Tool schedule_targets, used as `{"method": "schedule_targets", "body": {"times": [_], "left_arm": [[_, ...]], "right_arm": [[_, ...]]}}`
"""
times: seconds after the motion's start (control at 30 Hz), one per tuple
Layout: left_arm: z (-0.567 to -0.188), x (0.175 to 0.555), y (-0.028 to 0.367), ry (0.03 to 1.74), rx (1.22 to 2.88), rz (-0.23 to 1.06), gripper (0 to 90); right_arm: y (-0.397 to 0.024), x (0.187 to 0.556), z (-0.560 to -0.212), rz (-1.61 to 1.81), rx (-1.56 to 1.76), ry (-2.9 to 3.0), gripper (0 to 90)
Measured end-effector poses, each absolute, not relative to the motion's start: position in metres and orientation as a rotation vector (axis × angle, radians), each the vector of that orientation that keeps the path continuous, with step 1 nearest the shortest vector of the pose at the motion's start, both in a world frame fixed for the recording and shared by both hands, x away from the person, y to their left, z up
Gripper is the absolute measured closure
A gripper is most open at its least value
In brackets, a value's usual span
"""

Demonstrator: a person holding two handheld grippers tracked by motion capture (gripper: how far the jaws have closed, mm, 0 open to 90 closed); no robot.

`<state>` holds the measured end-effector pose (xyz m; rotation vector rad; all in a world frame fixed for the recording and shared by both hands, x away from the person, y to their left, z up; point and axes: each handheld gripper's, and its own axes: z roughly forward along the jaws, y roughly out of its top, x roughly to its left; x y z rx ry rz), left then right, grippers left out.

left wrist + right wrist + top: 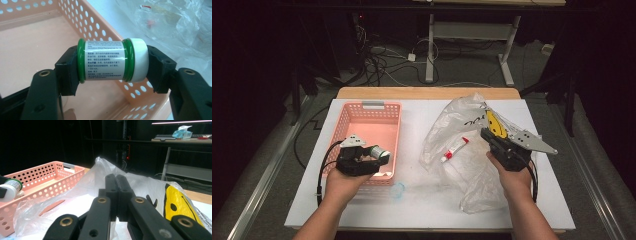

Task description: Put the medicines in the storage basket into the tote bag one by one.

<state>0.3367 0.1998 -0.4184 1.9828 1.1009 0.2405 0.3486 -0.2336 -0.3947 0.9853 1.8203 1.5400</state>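
Two hand-held grippers work over a white table (362, 212) in the high view: the left gripper (373, 156) hangs over the near right corner of a pink basket (362, 111) with a small bottle (378, 151) across its tips, and the right gripper (488, 136) sits at the edge of a clear plastic bag (462, 125), in which a red-and-white tube (454, 149) lies. In the left gripper view, the jaws stand partly apart and clamp the bottle (110, 60) end to end, one pad on its green base, the other on its white cap, above the basket's perforated wall (100, 30). In the right gripper view, the right gripper (116, 185) has its jaws pressed fully together; a fold of the bag (150, 187) lies around them, though whether film is pinched I cannot tell.
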Motion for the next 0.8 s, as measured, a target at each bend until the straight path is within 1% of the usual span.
{"method": "schedule_targets", "body": {"times": [0.13,0.3,0.53,0.8], "left_arm": [[-0.42,0.332,0.198,1.085,1.982,0.285,35.2],[-0.423,0.328,0.197,1.068,1.965,0.303,35.2],[-0.427,0.32,0.194,1.043,1.929,0.309,35.2],[-0.42,0.313,0.196,1.023,1.858,0.301,35.3]], "right_arm": [[-0.233,0.349,-0.395,1.54,0.993,1.823,90.0],[-0.233,0.349,-0.395,1.535,0.987,1.826,90.0],[-0.232,0.349,-0.396,1.532,0.979,1.834,90.0],[-0.231,0.348,-0.396,1.53,0.981,1.831,90.0]]}}
